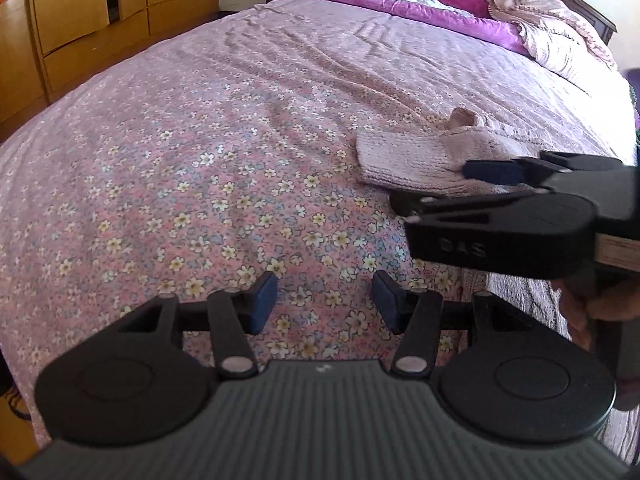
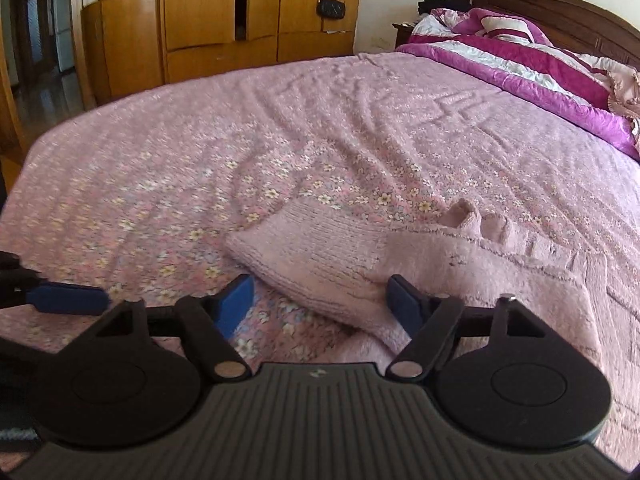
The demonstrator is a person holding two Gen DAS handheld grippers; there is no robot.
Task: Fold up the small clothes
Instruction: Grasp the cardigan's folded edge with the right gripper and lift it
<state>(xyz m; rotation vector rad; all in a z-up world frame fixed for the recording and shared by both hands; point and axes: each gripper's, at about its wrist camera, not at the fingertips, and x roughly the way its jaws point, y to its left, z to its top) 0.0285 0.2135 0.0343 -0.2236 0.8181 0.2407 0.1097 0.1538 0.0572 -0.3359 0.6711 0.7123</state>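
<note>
On the bed's pink flowered bedspread (image 2: 168, 208) lay a small pale pink knitted garment (image 2: 320, 256), spread flat with its ribbed end toward the middle of the bed and a plush, fleecy part trailing toward the near right edge. A little rolled-up piece of the same pink fabric (image 2: 464, 212) stood up just behind it.

The right gripper (image 2: 320, 304) hung low over the near edge of the garment, its blue pads spread wide. The right pad (image 2: 404, 300) sat over the fleecy part, while the left pad (image 2: 236, 300) was over bare bedspread just beside the ribbed end. The garment's near edge lay between the two pads, but neither pad pressed on it. In the left wrist view the same gripper (image 1: 440, 188) came in from the right, its upper finger lying across the garment (image 1: 404, 160), with part of a hand (image 1: 592, 308) visible below its body.

The left gripper (image 1: 324, 304) hovered over the flowered bedspread (image 1: 200, 168) well short of the garment, its jaws standing about half apart with nothing between them. One of its blue fingers (image 2: 68, 298) showed at the left edge of the right wrist view.

A magenta and white striped quilt (image 2: 520, 60) was bunched at the head of the bed against a dark wooden headboard (image 2: 560, 12). Beyond the far side stood a wooden wardrobe (image 2: 224, 12), with a small black handbag (image 2: 331, 7) hanging from it.
</note>
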